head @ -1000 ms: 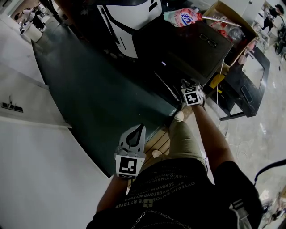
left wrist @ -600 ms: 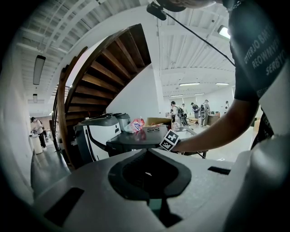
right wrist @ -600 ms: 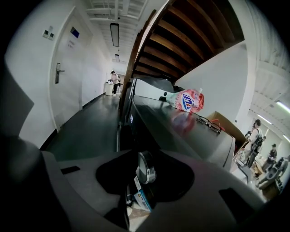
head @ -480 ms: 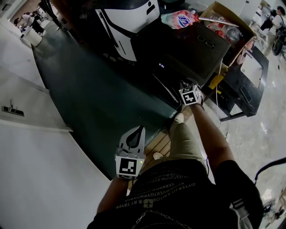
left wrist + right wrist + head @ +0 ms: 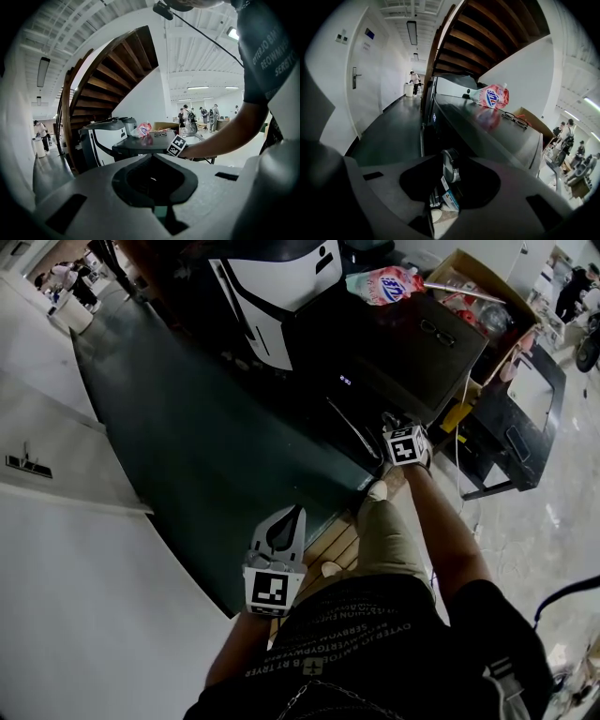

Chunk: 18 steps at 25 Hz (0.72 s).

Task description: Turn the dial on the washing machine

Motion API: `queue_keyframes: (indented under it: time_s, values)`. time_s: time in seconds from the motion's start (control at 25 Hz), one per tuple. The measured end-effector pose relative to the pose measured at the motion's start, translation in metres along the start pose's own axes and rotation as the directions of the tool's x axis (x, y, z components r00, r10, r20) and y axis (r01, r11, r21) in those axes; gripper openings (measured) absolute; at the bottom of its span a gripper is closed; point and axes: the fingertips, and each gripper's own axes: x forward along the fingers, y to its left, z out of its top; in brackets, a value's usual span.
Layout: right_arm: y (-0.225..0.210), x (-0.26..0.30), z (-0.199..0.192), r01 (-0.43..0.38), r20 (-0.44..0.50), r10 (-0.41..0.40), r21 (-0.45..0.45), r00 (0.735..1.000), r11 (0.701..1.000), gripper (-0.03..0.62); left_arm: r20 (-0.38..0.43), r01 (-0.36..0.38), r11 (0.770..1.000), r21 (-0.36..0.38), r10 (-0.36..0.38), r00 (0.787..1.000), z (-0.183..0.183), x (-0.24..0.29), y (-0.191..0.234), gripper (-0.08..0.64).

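On washing machine point(image 5: 394, 343) front: dial point(image 5: 450, 169) is clamped by right gripper point(image 5: 451, 161).
Left gripper point(image 5: 153, 156): fingers pressed together, empty (held low).
Machine top: pink bag point(image 5: 380, 282), glasses point(image 5: 438, 329) laid.

Right gripper point(image 5: 387, 418) clamped, left gripper point(image 5: 297, 514) closed

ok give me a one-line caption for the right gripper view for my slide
Right tongs gripping the silver dial on the dark washing machine, a pink pouch and glasses on its top.
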Motion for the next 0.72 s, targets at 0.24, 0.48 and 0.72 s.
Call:
queue_keyframes:
  time_s: [0.24, 0.48, 0.72]
  values:
    - [0.003, -0.006, 0.004, -0.003, 0.000, 0.003, 0.014, 1.000, 1.000, 0.112, 0.019, 0.001, 1.000, 0.006, -0.001, 1.000, 0.006, -0.003, 0.005, 0.006]
    - [0.007, -0.081, 0.068, -0.044, 0.270, 0.033, 0.036, 0.962, 0.998, 0.010, 0.047, -0.026, 1.000, 0.005, 0.026, 0.999, 0.014, -0.014, 0.020, 0.006]
    - [0.036, -0.192, 0.096, -0.172, 0.421, 0.153, 0.008, 0.894, 0.985, -0.003, 0.041, -0.058, 0.998, -0.025, 0.059, 0.997, 0.019, -0.026, 0.033, 0.006]
